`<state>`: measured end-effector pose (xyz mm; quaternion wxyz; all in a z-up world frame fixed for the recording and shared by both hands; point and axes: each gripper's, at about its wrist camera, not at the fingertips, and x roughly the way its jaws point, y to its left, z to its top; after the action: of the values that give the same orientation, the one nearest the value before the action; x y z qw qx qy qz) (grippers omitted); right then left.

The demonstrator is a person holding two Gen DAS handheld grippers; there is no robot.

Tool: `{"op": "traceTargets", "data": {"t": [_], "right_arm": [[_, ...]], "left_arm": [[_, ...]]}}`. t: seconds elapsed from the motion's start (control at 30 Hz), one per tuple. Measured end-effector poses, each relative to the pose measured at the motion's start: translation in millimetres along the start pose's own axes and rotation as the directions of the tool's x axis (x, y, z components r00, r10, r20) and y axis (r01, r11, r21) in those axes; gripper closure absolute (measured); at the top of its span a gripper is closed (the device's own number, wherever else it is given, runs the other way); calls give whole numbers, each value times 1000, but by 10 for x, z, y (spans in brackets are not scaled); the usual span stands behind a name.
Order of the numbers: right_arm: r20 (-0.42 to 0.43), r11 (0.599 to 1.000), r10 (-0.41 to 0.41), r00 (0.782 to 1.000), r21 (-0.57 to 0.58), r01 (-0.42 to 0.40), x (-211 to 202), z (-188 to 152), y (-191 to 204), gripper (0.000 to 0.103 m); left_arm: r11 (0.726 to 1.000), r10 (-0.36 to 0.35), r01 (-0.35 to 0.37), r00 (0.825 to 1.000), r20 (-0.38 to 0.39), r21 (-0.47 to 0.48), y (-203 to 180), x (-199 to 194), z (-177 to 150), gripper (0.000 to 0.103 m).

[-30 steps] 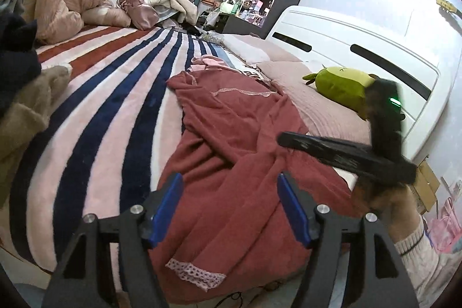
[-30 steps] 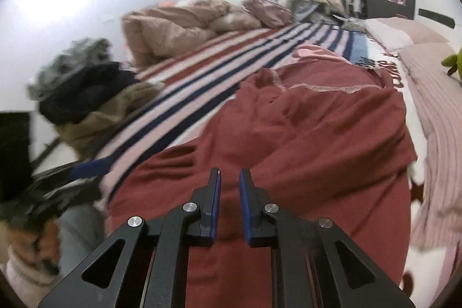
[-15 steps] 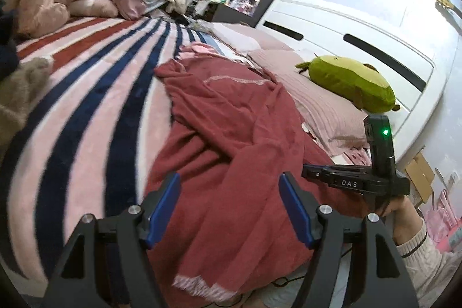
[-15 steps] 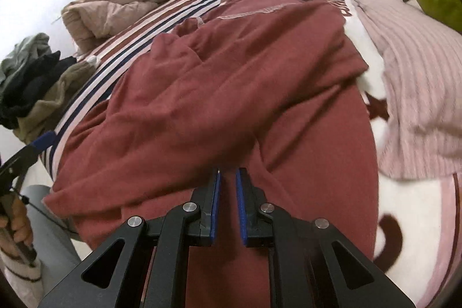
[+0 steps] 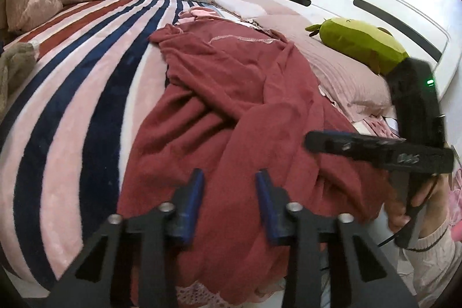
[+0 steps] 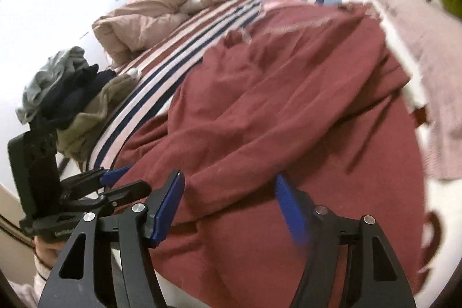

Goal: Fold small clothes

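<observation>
Jaws: left gripper [image 5: 229,199] and right gripper [image 6: 229,210] both spread, empty, over the garment's near hem.
Garment [image 5: 231,111]: red, rumpled, lying on the bed [image 5: 72,94].
Containers: none in view.

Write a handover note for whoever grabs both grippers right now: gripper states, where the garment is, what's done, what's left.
Left gripper: open, empty, over the near hem of the red garment.
Right gripper: open, empty, over the same garment nearer the pillow side.
The garment lies spread and wrinkled on the striped blanket, its lace hem hanging off the bed edge.
A pile of other clothes sits at the far left bed edge.
Done: no fold visible.
Left: grip the hem or corners, flatten, fold.
</observation>
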<state>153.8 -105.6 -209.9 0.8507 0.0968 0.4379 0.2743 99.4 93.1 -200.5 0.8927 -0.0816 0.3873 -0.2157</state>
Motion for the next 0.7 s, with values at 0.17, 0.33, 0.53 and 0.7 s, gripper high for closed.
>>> {"op": "traceTargets", "data": {"t": [0.17,0.33,0.53,0.7], "right_arm": [[30,997,-65,997,-50,67,9,-81,71,87],[17,984,-130,991,-118,131,-78,-184,114,90],[33,990,-109,994,-83,111,-297,-223,29,90],[55,996,-78,995,-49,81,-387,-214,-13,90]], "left_arm": [[999,39,-37,997,61,-26,45,-142,51,103],[998,59,-56,995,76,-39,178,-224,167,103],[998,-31,29,999,40,53,34,-351,66,81],[991,-96,98,995,-25,95,-162,-209,-47,98]]}}
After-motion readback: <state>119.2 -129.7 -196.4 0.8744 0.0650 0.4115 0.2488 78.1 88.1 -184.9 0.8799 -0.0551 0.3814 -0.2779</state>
